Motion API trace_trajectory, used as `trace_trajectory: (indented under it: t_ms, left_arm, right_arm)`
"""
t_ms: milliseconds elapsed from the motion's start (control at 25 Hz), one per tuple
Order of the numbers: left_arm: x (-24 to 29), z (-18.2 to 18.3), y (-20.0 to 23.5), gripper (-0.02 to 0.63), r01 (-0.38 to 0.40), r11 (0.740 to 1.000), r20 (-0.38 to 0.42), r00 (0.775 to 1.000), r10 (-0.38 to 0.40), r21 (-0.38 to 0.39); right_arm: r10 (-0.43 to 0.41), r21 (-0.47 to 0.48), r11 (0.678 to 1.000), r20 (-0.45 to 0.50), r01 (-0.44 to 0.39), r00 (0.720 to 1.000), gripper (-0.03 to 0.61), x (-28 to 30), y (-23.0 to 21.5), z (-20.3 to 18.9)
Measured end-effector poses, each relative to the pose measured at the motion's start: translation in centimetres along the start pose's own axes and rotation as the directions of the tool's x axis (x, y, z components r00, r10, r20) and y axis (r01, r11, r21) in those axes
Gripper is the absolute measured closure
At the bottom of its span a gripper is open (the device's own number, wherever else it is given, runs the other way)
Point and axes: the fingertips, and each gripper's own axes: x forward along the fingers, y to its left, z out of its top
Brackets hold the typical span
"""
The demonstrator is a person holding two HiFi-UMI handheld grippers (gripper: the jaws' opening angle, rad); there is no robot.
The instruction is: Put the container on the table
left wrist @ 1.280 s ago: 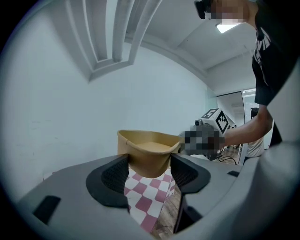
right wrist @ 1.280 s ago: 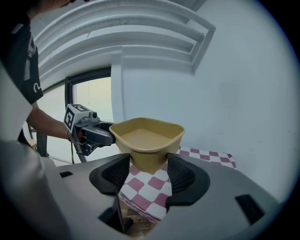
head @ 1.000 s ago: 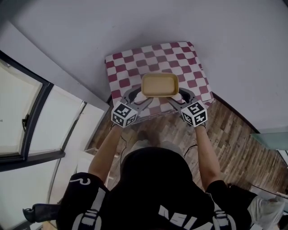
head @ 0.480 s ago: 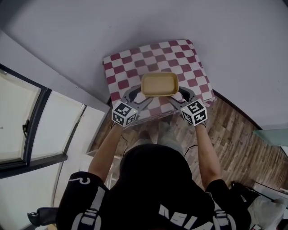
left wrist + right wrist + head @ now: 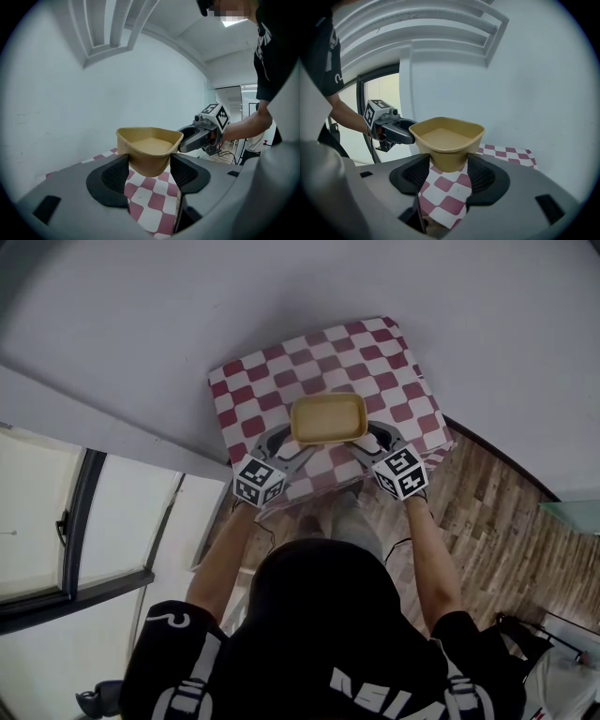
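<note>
A tan, empty, rounded-rectangular container [image 5: 328, 418] hangs over the near half of a small table [image 5: 251, 390] covered in a red-and-white checked cloth. My left gripper [image 5: 285, 439] is shut on its left end, and my right gripper [image 5: 375, 436] is shut on its right end. In the left gripper view the container [image 5: 150, 147] sits pinched between the black pads of my left gripper [image 5: 149, 172], with checked cloth showing below it. In the right gripper view the container [image 5: 449, 138] is held the same way by my right gripper [image 5: 447, 172].
A plain grey wall [image 5: 281, 287] rises right behind the table. A window with a dark frame [image 5: 75, 521] runs along the left. Wooden floor [image 5: 497, 521] lies to the right of the table. The opposite gripper shows beyond the container in each gripper view.
Both grippers and the container have moved slightly forward, further over the checked cloth. The grip on the container is unchanged.
</note>
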Motion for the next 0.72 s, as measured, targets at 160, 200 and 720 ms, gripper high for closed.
trace_trajectory:
  t_ms: [160,200,720]
  left_arm:
    - [1.0,-1.6,0.5,0.333,0.003,1.0,-0.021,1.0,-0.003,-0.023]
    - [1.3,-1.9,0.6,0.333,0.002,1.0,-0.027,1.0,-0.003,-0.027]
    - [3.9,-6.7,2.2,0.339,-0.01,1.0,-0.102,0.995,0.012,0.017]
  right_arm:
    - [0.01,0.012,1.0,-0.025,-0.01,1.0,0.31,0.9,-0.7,-1.4]
    - [0.013,0.014,1.0,-0.031,-0.012,0.999,0.31,1.2,-0.9,-1.7]
    - [0.031,0.037,0.999,-0.119,-0.027,0.992,0.311,4.4,-2.4,-6.5]
